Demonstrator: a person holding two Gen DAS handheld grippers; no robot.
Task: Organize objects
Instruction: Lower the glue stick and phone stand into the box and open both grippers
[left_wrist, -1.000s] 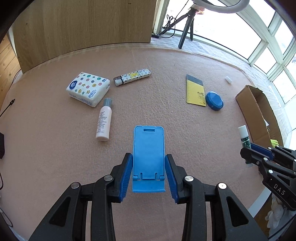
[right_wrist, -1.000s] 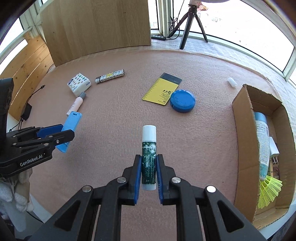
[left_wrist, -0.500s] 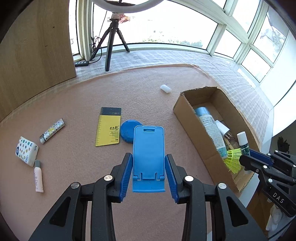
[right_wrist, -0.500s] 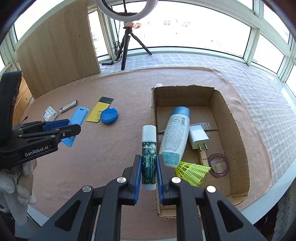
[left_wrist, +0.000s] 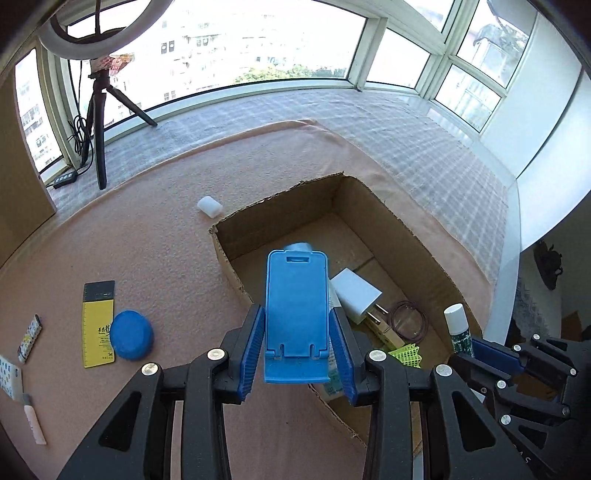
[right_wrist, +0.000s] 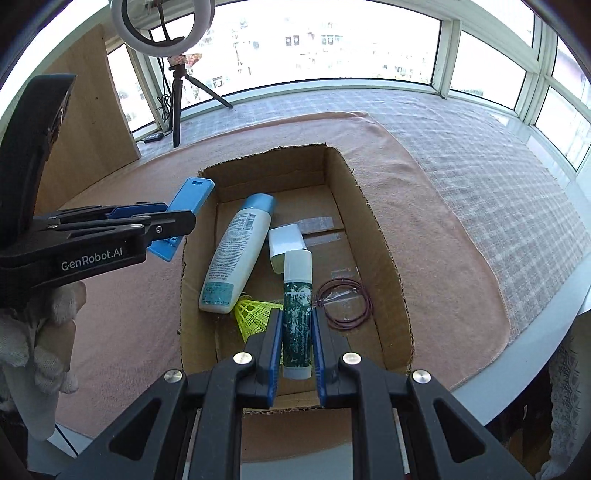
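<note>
My left gripper (left_wrist: 297, 338) is shut on a blue phone stand (left_wrist: 296, 310) and holds it above the near left edge of the open cardboard box (left_wrist: 436, 254). My right gripper (right_wrist: 296, 332) is shut on a green glue stick with a white cap (right_wrist: 297, 306), held over the box (right_wrist: 384, 251). The left gripper and the stand (right_wrist: 184, 218) show at the left in the right wrist view. Inside the box lie a white lotion bottle (right_wrist: 236, 254), a white charger (right_wrist: 286, 245), a yellow-green shuttlecock (right_wrist: 253, 314) and brown hair ties (right_wrist: 345, 302).
On the pink mat left of the box lie a blue round lid (left_wrist: 131, 334), a yellow notepad (left_wrist: 98, 321), a white capsule (left_wrist: 209, 205), a patterned tube (left_wrist: 29, 338), a tissue pack (left_wrist: 9, 376) and a small bottle (left_wrist: 33, 424). A tripod (left_wrist: 98, 122) stands at the window.
Both grippers have swung right, from over the mat to over the cardboard box, each still holding its object. The box now lies directly below both.
</note>
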